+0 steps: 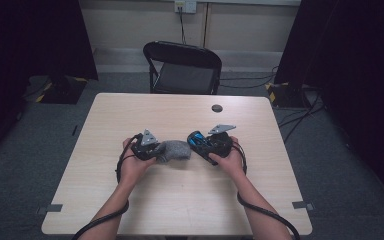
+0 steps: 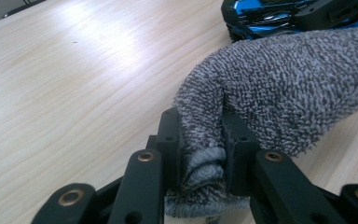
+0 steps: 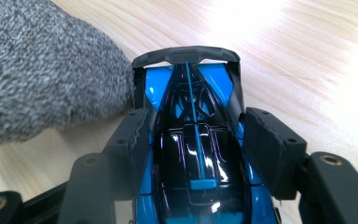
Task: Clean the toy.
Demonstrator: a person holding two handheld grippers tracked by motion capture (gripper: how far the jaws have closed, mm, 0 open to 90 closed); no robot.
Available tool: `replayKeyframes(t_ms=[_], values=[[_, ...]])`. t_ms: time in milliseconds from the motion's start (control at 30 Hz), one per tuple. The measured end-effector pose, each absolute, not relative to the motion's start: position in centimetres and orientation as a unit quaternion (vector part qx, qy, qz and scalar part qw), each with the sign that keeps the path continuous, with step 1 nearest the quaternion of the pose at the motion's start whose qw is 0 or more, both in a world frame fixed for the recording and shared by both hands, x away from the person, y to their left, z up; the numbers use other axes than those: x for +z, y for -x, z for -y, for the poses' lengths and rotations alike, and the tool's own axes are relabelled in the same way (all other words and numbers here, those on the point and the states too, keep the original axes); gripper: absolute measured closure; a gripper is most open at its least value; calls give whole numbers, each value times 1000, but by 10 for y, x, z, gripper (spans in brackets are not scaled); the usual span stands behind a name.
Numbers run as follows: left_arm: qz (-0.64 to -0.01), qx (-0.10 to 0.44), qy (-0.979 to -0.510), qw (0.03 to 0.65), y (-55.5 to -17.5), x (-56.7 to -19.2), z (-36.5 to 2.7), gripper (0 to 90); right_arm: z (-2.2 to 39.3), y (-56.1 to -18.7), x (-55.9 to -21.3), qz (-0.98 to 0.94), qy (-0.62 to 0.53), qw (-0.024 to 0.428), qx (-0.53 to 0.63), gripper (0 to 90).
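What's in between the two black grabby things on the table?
The fuzzy grey cloth lies between them in the high view. The left tool pinches one end, and the right tool grips a blue toy car.

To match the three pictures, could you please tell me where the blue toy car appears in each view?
High view: the blue toy car sits just right of centre on the table, in the right hand-held gripper.
Left gripper view: its side shows at the top right edge, beyond the cloth.
Right gripper view: it sits bottom centre, clamped between the black jaws.
Shared landmark: the grey cloth, beside the car in every view.
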State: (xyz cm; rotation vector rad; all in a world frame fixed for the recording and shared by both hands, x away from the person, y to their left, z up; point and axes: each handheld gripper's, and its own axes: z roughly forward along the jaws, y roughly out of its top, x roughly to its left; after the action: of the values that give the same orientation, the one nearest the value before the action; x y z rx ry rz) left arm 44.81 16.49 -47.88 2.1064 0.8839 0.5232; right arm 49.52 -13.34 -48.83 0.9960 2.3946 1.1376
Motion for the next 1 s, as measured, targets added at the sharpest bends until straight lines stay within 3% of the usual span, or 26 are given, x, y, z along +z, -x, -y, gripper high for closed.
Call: replayKeyframes(t_ms=[367,1000], values=[[-339,194,-826,407,-427,-474,-175,722,133,-495,-489,-834,-348,157,398,415],[-242,140,-862,423,-385,-474,-126,719,132,-494,-488,-837,-347,160,391,400]])
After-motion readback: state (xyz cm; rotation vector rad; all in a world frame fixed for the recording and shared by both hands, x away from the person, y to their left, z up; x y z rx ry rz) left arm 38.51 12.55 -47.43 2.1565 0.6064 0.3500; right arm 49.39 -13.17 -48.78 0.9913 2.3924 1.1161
